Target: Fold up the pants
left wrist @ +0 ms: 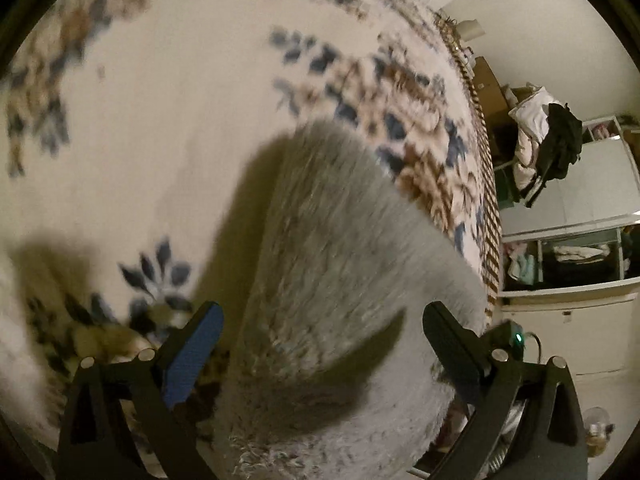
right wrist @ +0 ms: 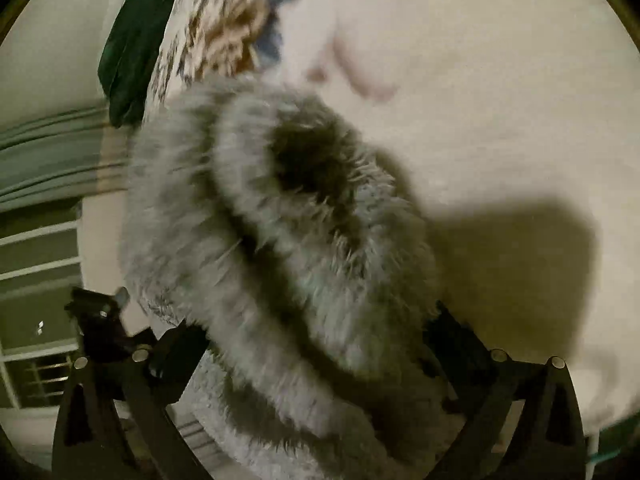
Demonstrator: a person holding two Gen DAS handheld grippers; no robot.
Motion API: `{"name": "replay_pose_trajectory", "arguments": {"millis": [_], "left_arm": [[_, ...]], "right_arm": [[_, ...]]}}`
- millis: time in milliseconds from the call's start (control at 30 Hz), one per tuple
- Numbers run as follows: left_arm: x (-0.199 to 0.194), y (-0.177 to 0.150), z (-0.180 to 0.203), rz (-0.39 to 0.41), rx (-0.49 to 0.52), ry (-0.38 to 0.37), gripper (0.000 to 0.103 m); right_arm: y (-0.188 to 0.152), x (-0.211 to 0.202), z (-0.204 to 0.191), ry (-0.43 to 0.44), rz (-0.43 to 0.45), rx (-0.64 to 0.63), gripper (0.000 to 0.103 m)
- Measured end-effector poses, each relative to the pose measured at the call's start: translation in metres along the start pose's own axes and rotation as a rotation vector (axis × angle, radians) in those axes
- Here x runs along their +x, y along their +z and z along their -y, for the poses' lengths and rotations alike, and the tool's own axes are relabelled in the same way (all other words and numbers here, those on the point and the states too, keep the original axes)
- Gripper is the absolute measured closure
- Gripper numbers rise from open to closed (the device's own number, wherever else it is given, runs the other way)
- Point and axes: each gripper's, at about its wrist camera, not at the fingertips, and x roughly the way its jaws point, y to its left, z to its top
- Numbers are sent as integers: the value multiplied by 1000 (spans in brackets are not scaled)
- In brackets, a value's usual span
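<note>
The pants [left wrist: 332, 264] are grey and fluffy and lie on a cream floral blanket [left wrist: 160, 120]. In the left wrist view my left gripper [left wrist: 324, 344] is open, its two fingers spread wide either side of the fabric and just above it. In the right wrist view the pants [right wrist: 280, 240] bunch up in a thick fold that rises between the fingers. My right gripper [right wrist: 316, 344] has its fingertips buried in the fur, so its jaw state is hidden. Both views are blurred by motion.
The blanket's fringed edge [left wrist: 488, 216] runs down the right of the left wrist view, with white shelves [left wrist: 580, 248] and a dark bag [left wrist: 560, 144] beyond. In the right wrist view a dark green garment [right wrist: 136, 40] lies at the top left.
</note>
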Motion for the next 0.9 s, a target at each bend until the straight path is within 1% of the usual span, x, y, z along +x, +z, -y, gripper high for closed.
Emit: {"name": "replay_pose_trajectory", "arguments": {"millis": [133, 167, 200, 233, 267, 300, 333, 367, 400, 467, 567, 667, 700, 800, 833, 900], "left_arm": [[20, -9, -15, -60, -48, -59, 1], [23, -10, -17, -69, -69, -94, 1], [26, -12, -18, -76, -89, -132, 3], [27, -13, -18, -76, -96, -149, 7], [25, -12, -13, -69, -79, -153, 21], [22, -12, -9, -59, -60, -141, 36], [17, -12, -5, -46, -38, -128, 43], [14, -12, -2, -39, -31, -131, 53], [11, -12, 0, -33, -27, -133, 57], [4, -13, 5, -25, -20, -129, 60], [-10, -10, 21, -8, -2, -111, 61], [-25, 4, 38, 21, 9, -114, 61], [-29, 11, 43, 31, 11, -116, 61], [-43, 47, 64, 79, 35, -129, 61], [-44, 59, 68, 88, 40, -135, 61], [-47, 91, 78, 117, 56, -142, 61]], "right_arm": [[5, 8, 3, 47, -45, -5, 0], [5, 7, 5, 62, -51, 4, 0], [5, 7, 6, 74, -52, 11, 6], [7, 8, 5, 78, -52, 14, 22], [6, 8, 3, 94, -55, 9, 30], [4, 6, 3, 97, -55, 4, 41], [2, 5, 0, 97, -46, 1, 47], [-1, 2, -1, 104, -40, -5, 49], [-3, 2, -5, 103, -36, -8, 51], [-7, -3, -16, 94, -19, -13, 54], [-12, -18, -33, 90, -2, -30, 56], [-12, -37, -59, 95, 11, -64, 56], [-13, -44, -62, 99, 15, -71, 56], [5, -59, -100, 109, 39, -105, 56], [13, -62, -110, 115, 49, -112, 56], [40, -65, -140, 113, 70, -143, 56]]}}
